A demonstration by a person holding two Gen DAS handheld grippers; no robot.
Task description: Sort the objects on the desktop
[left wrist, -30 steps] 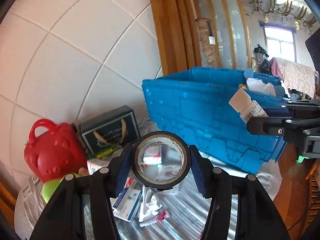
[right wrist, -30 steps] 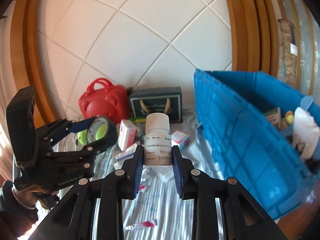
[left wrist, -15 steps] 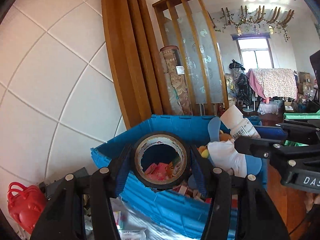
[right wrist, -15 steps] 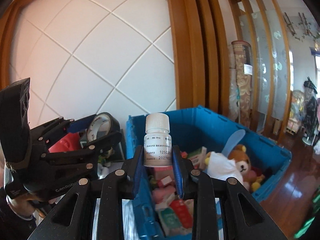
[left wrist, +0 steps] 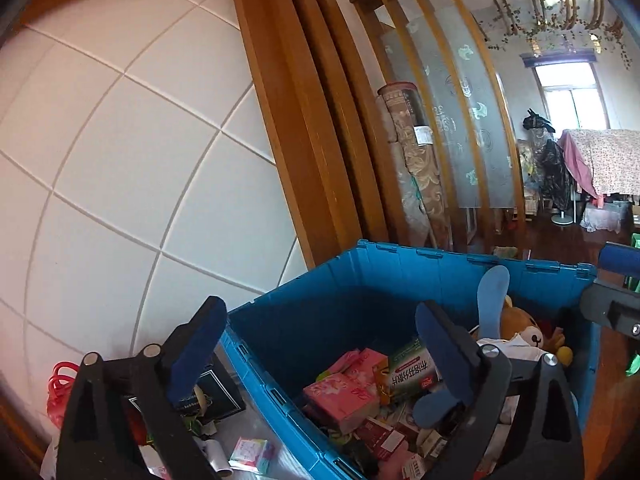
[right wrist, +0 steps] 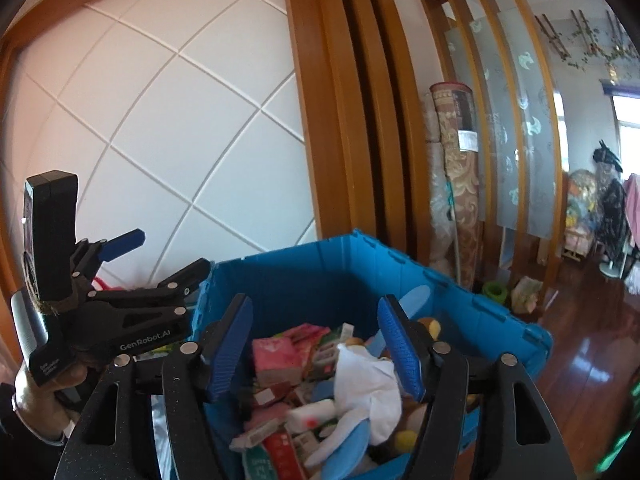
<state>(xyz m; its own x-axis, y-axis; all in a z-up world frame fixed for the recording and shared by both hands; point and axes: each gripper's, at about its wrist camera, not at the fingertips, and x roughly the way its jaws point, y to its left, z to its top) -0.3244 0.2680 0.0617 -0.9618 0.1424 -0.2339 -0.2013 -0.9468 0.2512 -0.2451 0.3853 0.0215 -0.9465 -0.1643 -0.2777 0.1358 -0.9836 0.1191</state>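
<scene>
A blue plastic crate [left wrist: 304,312] [right wrist: 304,276] holds several boxes, a teddy bear [left wrist: 520,328] and a white plush toy [right wrist: 368,380]. My left gripper [left wrist: 320,332] is open and empty, held over the crate's near left corner; it also shows in the right wrist view [right wrist: 160,256]. My right gripper [right wrist: 316,332] is open and empty above the crate's contents. A white bottle [right wrist: 312,416] lies among the boxes in the crate. The tape roll is not visible.
A dark gift box [left wrist: 216,396], a red bag [left wrist: 60,388] and small boxes [left wrist: 252,452] lie on the table left of the crate. A tiled white wall and wooden door frame [left wrist: 304,120] stand behind. A rolled carpet [left wrist: 416,168] leans beyond the crate.
Both grippers opened over the crate. The tape roll left my left gripper and the white bottle left my right gripper.
</scene>
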